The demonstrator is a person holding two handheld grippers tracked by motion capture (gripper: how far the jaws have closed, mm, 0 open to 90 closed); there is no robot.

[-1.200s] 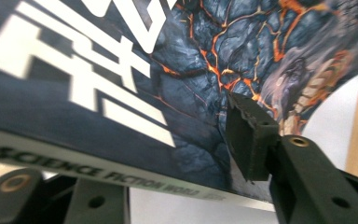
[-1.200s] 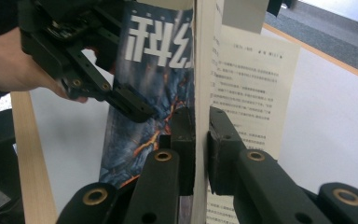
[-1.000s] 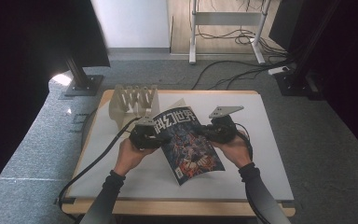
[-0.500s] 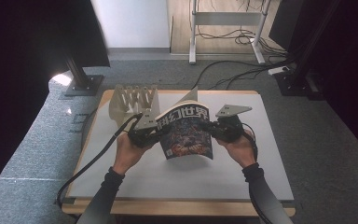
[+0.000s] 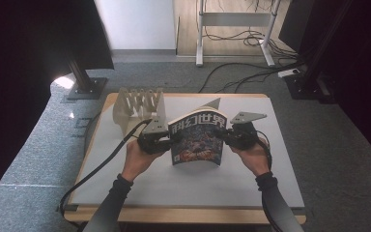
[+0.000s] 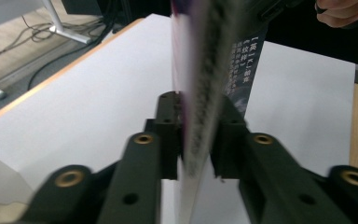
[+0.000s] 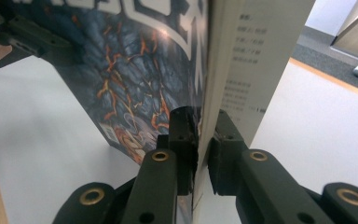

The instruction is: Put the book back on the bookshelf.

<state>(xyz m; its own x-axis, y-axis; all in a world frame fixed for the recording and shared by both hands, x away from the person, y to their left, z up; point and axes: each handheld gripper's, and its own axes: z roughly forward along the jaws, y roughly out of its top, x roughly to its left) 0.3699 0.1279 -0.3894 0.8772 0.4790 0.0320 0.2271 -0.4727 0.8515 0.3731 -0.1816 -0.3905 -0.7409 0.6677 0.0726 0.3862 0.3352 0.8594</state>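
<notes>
Tongs (image 7: 204,140) clamped on magazine (image 7: 168,60)

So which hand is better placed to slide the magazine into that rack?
Probably the left. The left gripper clamps the magazine on the edge facing the rack; the right gripper holds the far edge.

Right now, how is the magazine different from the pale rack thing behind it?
The magazine has a dark, colourful cover; the rack is plain and pale. The magazine stands upright, pinched on its two sides by the left gripper and right gripper; the rack sits untouched on the table. Both are over the white tabletop.
</notes>
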